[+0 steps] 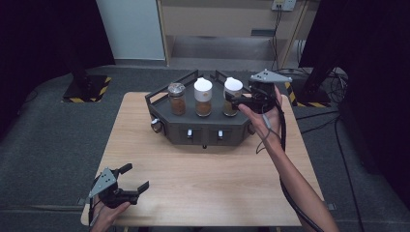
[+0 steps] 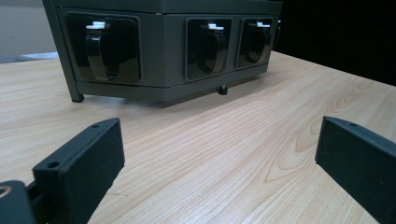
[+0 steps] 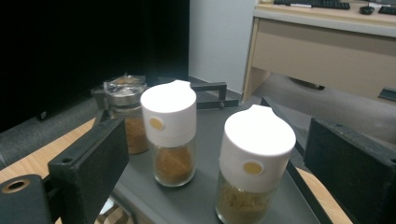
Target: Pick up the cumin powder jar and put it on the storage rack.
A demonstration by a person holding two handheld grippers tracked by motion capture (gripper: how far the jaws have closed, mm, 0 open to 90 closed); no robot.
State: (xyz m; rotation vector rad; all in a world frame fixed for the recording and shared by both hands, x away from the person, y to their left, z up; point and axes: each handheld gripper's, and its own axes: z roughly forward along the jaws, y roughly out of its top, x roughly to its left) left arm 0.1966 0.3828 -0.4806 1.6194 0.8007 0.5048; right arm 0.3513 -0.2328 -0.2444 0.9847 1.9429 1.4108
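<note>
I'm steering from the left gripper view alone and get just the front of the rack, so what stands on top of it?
Observer: Three spice jars stand in a row on the rack: a metal-lidded jar, a middle white-capped jar and a right white-capped jar.
Operator: Where are the right tongs?
Observer: The right tongs are open at the right white-capped jar, not pressing on it.
</note>
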